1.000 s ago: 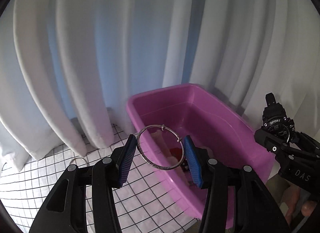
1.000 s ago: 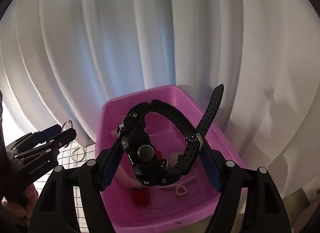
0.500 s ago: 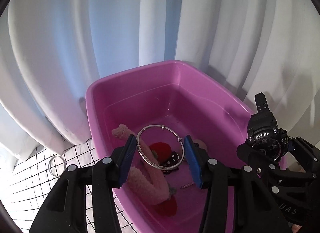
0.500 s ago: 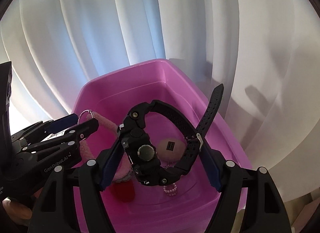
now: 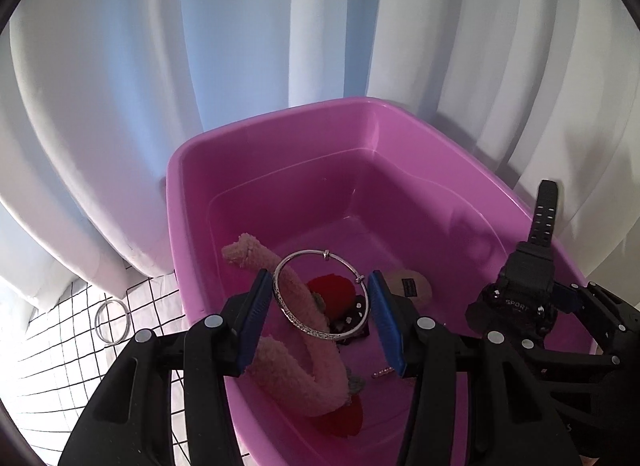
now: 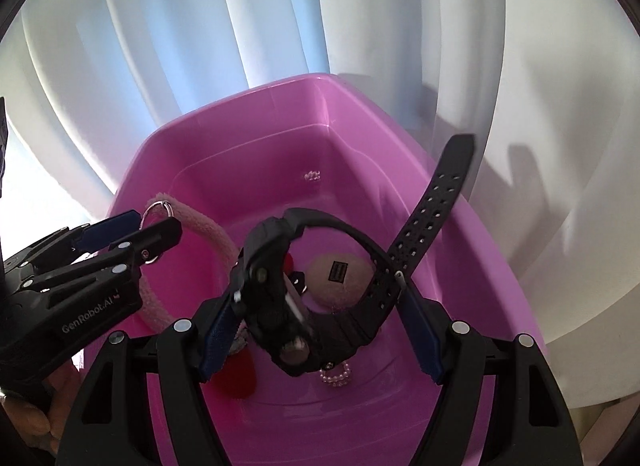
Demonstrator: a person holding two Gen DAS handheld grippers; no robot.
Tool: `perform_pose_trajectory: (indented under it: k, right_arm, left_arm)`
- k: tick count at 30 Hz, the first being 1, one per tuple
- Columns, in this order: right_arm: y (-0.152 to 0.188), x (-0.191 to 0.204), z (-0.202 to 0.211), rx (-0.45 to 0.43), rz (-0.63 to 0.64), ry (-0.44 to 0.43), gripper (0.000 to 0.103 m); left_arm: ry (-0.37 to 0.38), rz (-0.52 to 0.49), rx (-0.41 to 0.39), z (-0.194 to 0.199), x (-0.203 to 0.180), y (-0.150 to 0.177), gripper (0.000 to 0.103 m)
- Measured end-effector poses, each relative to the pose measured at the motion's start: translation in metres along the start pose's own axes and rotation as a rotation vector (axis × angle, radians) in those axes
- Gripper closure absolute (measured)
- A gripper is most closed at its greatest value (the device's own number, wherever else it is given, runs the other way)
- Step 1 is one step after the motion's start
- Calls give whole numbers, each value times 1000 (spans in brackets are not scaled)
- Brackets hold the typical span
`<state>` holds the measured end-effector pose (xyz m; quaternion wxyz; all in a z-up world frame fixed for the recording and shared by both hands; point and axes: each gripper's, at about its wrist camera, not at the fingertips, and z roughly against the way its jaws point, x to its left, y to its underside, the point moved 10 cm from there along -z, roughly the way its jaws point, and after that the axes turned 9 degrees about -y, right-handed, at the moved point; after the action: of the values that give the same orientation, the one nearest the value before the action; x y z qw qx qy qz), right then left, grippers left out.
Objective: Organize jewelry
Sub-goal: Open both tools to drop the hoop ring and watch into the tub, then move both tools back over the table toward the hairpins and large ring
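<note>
Between the blue pads of the left gripper a thin silver bangle with a patterned band was pinched across its width, hanging above the near left part of the pink plastic tub. It looked light, rigid and slick, so a grip across the hoop seemed apt to slip or twist. Just to its right, the right gripper was closed on a bulky black sport watch, held by case and strap, its loose perforated strap end sticking up; it seemed heavier and grippier. Below them in the tub lay a soft pink fuzzy band, red pieces and a pearl strand. Left of the tub, a second thin ring lay on the white gridded surface.
</note>
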<state>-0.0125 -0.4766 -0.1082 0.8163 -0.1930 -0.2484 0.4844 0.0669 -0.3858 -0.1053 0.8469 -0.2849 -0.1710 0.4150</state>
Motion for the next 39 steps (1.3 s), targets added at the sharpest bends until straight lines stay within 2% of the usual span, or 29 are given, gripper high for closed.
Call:
perform_pose_trajectory:
  k: [5,10,11,15,19,24,25,28,39]
  right_arm:
    - [5,-2,-9,47,-6,26,31]
    - [12,-3,-14,95,-16,40,31]
    - [13,-2,-14,102,-13,45,31]
    - [17,1,-18,130,-7,49,31]
    - [24,4,-24,202,-15,35,30]
    - [23,11,-21,238,-44,-33,30]
    - [22,14,-21,238,-44,-44,27]
    - [20,17,-16,218,-20,-5,27]
    - [16,40,11,123,-12,-52,27]
  left_arm:
    - [3,12,26,-3,2,3,53]
    - [21,14,22,1,2,3,37]
    - [11,13,15,3,3,2,25]
    - [26,28,-7,11,5,0,19]
    - [33,48,-16,17,11,-3,18]
    - [31,60,-34,24,17,-6,18]
    - [33,64,-36,26,18,-6,18]
    - [29,68,-38,29,21,-7,18]
    - [22,122,-76,58,55,-7,18]
